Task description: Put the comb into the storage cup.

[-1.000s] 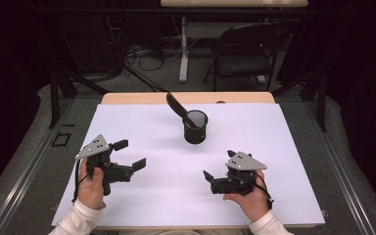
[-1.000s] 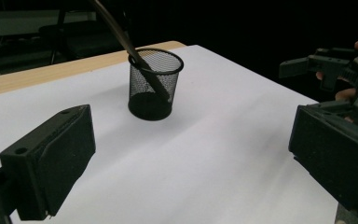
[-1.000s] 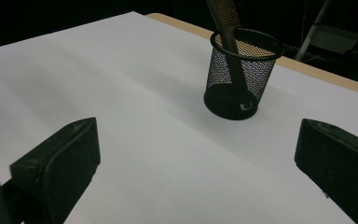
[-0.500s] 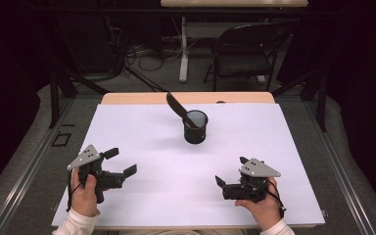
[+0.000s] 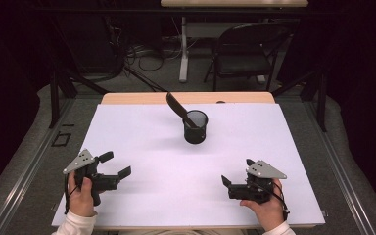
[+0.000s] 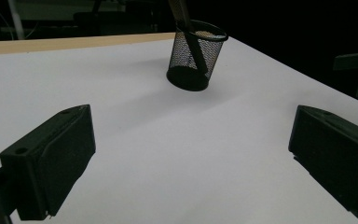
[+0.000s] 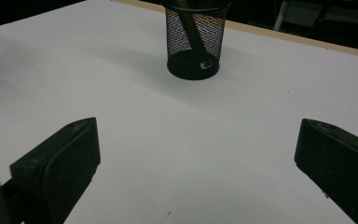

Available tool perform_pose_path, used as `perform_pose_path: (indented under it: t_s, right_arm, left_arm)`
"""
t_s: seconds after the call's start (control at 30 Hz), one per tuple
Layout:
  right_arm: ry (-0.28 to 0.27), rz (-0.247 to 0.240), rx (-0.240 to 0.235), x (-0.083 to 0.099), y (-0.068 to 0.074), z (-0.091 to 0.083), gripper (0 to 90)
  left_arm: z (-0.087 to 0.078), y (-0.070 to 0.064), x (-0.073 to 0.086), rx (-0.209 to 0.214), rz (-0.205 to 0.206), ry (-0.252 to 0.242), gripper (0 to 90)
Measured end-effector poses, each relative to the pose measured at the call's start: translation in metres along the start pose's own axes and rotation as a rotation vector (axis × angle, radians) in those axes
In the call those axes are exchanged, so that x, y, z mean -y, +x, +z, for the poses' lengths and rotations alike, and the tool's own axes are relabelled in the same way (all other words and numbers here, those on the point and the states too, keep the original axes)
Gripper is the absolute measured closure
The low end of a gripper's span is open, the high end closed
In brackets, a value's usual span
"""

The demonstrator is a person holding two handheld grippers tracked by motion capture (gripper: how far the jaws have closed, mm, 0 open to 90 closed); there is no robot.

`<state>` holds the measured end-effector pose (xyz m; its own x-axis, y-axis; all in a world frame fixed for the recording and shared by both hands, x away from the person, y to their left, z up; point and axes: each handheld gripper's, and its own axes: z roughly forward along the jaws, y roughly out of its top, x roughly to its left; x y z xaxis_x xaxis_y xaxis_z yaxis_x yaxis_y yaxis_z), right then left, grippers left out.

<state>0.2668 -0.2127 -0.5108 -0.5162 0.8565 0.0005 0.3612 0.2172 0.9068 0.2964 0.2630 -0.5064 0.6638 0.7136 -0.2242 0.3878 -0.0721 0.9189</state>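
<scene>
A black mesh cup [image 5: 195, 127] stands upright at the middle back of the white table [image 5: 142, 142]. A dark flat-ended tool [image 5: 177, 107] leans out of it toward the back left. The cup [image 6: 196, 55] appears ahead in the left gripper view and the cup [image 7: 195, 38] again in the right gripper view. My left gripper [image 5: 115, 164] is held at the front left, open, with nothing between its jaws. At the front right my right gripper [image 5: 237, 172] is also open and holds nothing. Both point inward, well short of the cup.
A wooden strip [image 5: 127, 98] runs along the table's back edge. Behind the table stand a dark chair [image 5: 247, 54], a table leg [image 5: 183, 49] and loose cables [image 5: 147, 56] on the floor. A wide stretch of bare white surface lies between the grippers and the cup.
Both hands have pulled back toward the front edge and spread a little apart. The cup and the tool in it have stayed put.
</scene>
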Motion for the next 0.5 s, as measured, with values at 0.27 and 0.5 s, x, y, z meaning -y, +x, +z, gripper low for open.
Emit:
perform_pose_path:
  t_s: [0.27, 0.5]
  right_arm:
    - [-0.008, 0.020, 0.028, 0.006, -0.009, 0.000, 0.4]
    - [-0.006, 0.055, 0.038, 0.012, -0.016, 0.001, 0.7]
  left_arm:
    - [0.001, 0.008, 0.009, -0.003, 0.010, -0.001, 0.8]
    - [0.003, 0.012, 0.014, -0.003, 0.005, 0.004, 0.8]
